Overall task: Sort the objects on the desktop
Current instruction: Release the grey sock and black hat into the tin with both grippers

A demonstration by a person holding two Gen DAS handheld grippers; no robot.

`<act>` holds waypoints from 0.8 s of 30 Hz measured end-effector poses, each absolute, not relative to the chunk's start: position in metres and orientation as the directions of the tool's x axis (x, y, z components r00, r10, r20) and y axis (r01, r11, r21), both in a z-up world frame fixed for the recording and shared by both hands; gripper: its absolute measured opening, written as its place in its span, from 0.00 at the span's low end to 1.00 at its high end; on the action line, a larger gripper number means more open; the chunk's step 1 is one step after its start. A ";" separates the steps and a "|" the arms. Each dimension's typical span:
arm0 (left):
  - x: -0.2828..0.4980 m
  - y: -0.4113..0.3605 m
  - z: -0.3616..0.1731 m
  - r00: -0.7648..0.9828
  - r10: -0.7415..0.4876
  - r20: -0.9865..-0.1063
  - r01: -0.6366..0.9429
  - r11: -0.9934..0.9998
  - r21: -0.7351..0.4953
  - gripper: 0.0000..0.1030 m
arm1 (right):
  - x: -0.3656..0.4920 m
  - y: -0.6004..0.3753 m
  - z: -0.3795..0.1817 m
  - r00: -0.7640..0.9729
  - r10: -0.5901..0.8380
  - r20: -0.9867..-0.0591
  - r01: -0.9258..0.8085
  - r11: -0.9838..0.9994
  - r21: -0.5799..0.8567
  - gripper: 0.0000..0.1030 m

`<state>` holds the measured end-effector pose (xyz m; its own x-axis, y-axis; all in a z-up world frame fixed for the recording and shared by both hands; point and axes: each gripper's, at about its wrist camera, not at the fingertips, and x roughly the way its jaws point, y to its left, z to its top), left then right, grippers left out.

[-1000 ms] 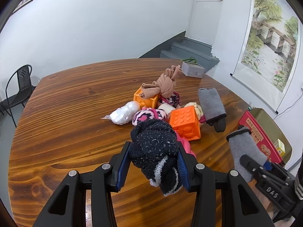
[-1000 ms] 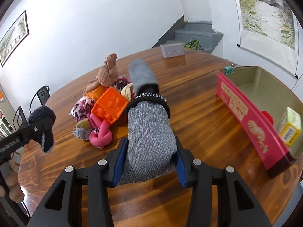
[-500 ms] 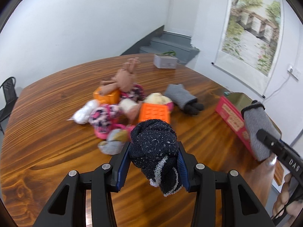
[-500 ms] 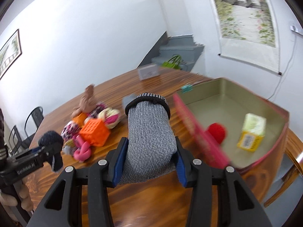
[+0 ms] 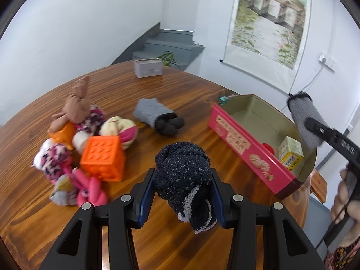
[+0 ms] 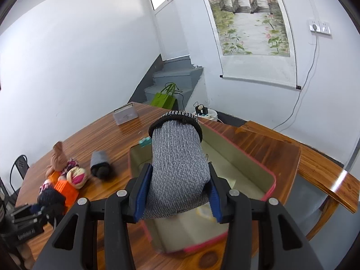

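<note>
The left tool (image 5: 182,193) is clamped on a dark navy sock bundle (image 5: 183,173), held above the wooden tabletop (image 5: 168,94) between the toy pile with its orange cube (image 5: 103,158) and the pink-sided tin box (image 5: 243,144). The right tool (image 6: 178,193) grips a grey rolled sock (image 6: 177,164) with a black cuff, poised over the open box, whose floor holds a yellow-green carton (image 5: 290,153) and a small red object (image 5: 267,146). Another grey sock roll (image 5: 155,114) lies on the tabletop between pile and box.
</note>
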<state>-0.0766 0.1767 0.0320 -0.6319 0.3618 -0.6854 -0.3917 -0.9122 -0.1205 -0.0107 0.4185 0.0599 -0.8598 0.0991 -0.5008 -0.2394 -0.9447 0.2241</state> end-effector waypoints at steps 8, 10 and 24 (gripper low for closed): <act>-0.093 0.212 0.029 -0.588 0.395 -0.705 -0.431 -0.891 -0.140 0.46 | -0.033 0.446 0.052 -0.847 0.074 -0.527 -0.238 -0.938 0.251 0.56; -0.097 0.221 0.031 -0.579 0.409 -0.705 -0.445 -0.883 -0.146 0.46 | -0.028 0.451 0.051 -0.848 0.072 -0.525 -0.240 -0.935 0.259 0.61; -0.151 0.313 0.051 -0.529 0.539 -0.656 -0.546 -0.807 -0.223 0.46 | 0.001 0.481 0.044 -0.857 0.061 -0.511 -0.253 -0.914 0.316 0.66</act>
<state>-0.1510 0.3126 0.0512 -0.5290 0.5389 -0.6556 -0.5464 -0.8073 -0.2228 0.0007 0.4808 0.0442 -0.8574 0.0608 -0.5110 -0.2532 -0.9143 0.3160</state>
